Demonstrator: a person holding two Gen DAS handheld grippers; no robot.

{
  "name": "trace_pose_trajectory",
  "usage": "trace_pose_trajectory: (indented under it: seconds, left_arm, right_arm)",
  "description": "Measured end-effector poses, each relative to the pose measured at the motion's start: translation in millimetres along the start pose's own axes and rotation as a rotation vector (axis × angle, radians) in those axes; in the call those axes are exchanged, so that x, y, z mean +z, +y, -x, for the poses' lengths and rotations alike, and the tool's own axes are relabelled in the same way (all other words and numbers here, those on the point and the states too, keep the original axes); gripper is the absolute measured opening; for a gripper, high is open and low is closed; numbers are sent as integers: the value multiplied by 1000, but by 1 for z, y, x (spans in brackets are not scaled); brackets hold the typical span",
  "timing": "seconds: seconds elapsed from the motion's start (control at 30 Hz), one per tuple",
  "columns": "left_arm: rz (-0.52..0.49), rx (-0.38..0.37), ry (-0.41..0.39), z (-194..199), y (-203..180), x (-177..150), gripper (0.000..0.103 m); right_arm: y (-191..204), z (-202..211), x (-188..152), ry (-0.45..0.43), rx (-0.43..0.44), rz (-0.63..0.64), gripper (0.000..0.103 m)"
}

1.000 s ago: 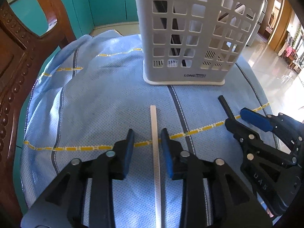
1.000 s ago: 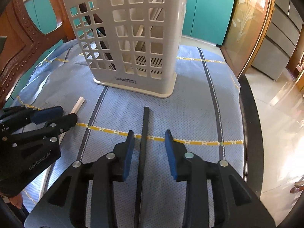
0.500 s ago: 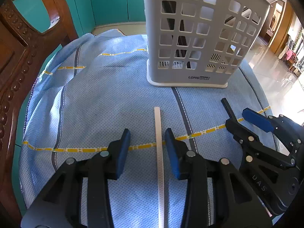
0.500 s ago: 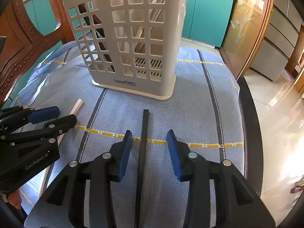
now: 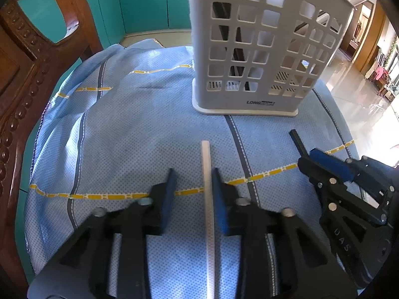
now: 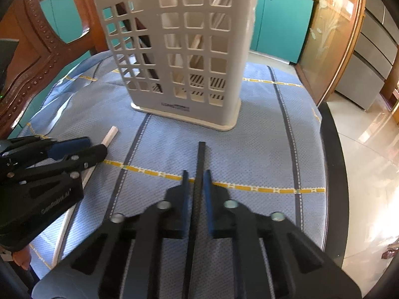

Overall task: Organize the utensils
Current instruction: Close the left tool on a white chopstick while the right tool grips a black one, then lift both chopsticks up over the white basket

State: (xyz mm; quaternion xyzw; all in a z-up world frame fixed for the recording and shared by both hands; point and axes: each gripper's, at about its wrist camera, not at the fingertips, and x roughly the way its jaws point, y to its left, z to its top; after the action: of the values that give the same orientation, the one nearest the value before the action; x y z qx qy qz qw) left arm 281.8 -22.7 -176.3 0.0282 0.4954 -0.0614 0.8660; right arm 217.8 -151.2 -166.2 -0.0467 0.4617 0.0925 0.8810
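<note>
A white chopstick [image 5: 207, 189] lies on the blue cloth between my left gripper's [image 5: 192, 189] open jaws, close to the right pad. It also shows in the right wrist view [image 6: 109, 135]. A black chopstick [image 6: 198, 174] lies between my right gripper's [image 6: 195, 189] jaws, which have narrowed tightly around it; its tip shows in the left wrist view [image 5: 296, 140]. A white lattice utensil holder [image 5: 259, 49] stands upright ahead, with dark and pale sticks inside; it also shows in the right wrist view [image 6: 184, 57].
A blue cloth [image 5: 124, 124] with yellow and grey stripes covers the round table. A carved wooden chair [image 5: 22, 62] stands at the left. The table edge [image 6: 331, 174] and shiny floor lie to the right. Teal cabinets stand behind.
My right gripper's jaws have closed in on the black chopstick. My left gripper has stayed open and shifted so the white chopstick sits against its right pad.
</note>
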Motion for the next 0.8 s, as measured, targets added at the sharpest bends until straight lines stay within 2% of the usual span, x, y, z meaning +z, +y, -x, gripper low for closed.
trace_pose_trajectory:
  seconds: [0.07, 0.2, 0.27, 0.4, 0.6, 0.67, 0.8]
  left_arm:
    - [-7, -5, -1, 1, -2, 0, 8]
    - [10, -17, -8, 3, 0, 0, 7]
    - [10, -8, -24, 8, 0, 0, 7]
    - [-7, 6, -111, 40, -3, 4, 7]
    - [-66, 0, -281, 112, -17, 0, 7]
    - [-73, -21, -330, 135, -21, -2, 7]
    - [-70, -68, -407, 180, -25, 0, 7]
  right_arm:
    - [-1, 0, 0, 0, 9, -11, 7]
    - [-9, 4, 1, -11, 17, -42, 7]
    - [-12, 14, 3, -47, 8, -45, 7]
    - [-18, 53, 6, -173, 36, -44, 7]
    - [-35, 140, 2, -422, 176, -44, 7]
    - [-41, 171, -1, -508, 203, -43, 7]
    - [-54, 214, 0, -604, 214, -64, 7]
